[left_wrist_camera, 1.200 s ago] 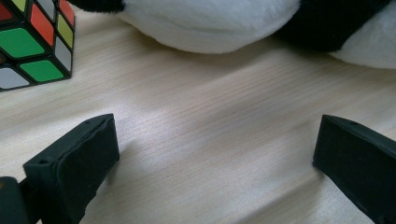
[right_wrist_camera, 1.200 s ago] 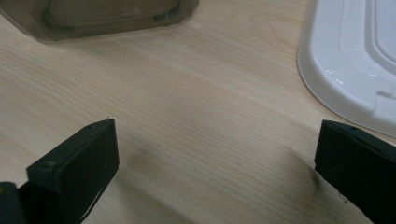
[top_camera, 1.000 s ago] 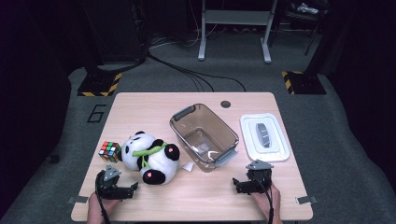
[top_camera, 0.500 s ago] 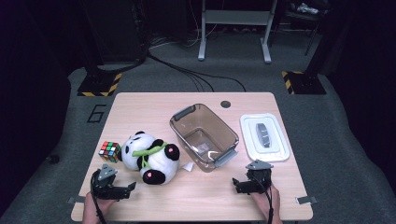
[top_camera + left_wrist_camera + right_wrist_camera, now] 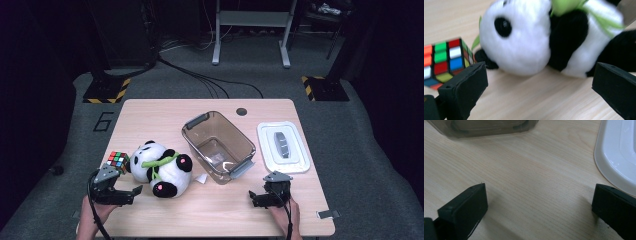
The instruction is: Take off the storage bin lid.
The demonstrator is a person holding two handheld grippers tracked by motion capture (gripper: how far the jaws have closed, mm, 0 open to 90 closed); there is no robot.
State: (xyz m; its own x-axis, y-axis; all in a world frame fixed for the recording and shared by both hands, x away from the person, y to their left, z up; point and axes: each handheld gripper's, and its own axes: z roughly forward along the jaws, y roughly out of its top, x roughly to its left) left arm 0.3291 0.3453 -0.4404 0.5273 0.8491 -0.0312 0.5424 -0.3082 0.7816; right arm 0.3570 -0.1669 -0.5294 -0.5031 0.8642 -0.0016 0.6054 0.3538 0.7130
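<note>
A plush panda (image 5: 161,168) with a green scarf lies on its side at the table's left of centre; in the left gripper view the panda (image 5: 549,40) is close ahead, blurred. A colour cube (image 5: 117,160) sits just left of its head, and the cube (image 5: 445,60) is ahead of the left jaw. My left gripper (image 5: 122,192) is open at the front left, a short way from the panda. My right gripper (image 5: 260,197) is open at the front right over bare wood (image 5: 536,195), holding nothing.
A clear empty bin (image 5: 218,146) with grey handles stands mid-table, its wall (image 5: 484,127) ahead of the right gripper. A white lid (image 5: 283,146) lies flat to its right, its rim (image 5: 614,152) close by. A small white tag (image 5: 201,178) lies by the panda.
My left gripper has shifted slightly toward the panda. The right gripper has stayed put, and nothing on the table has moved.
</note>
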